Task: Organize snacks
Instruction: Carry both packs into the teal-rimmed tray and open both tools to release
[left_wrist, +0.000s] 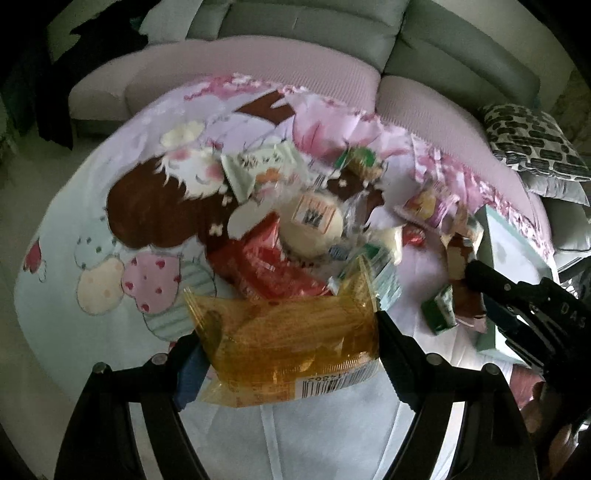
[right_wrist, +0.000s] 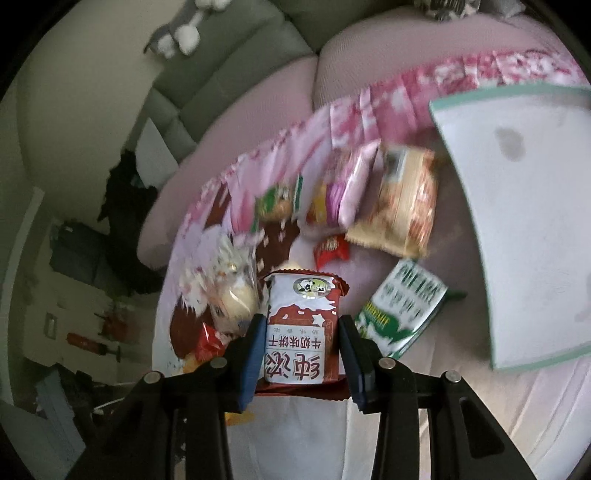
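My left gripper (left_wrist: 290, 345) is shut on a clear yellow snack packet (left_wrist: 284, 339) and holds it over the printed cloth (left_wrist: 110, 240). Behind it lie a red packet (left_wrist: 266, 266), a round white bun in clear wrap (left_wrist: 314, 225) and a pale green packet (left_wrist: 255, 170). My right gripper (right_wrist: 303, 347) is shut on a red-and-white milk biscuit packet (right_wrist: 301, 325). Beyond it lie a green-and-white packet (right_wrist: 402, 306), an orange packet (right_wrist: 402, 206), a pink packet (right_wrist: 347, 188) and a small red candy (right_wrist: 330, 251). The right gripper also shows in the left wrist view (left_wrist: 480, 280).
A white tray with a mint-green rim (right_wrist: 517, 221) lies at the right on the cloth. A grey-pink sofa (left_wrist: 258, 62) stands behind the table, with a patterned cushion (left_wrist: 535, 144) at the right. The cloth's left half (left_wrist: 74, 295) holds no packets.
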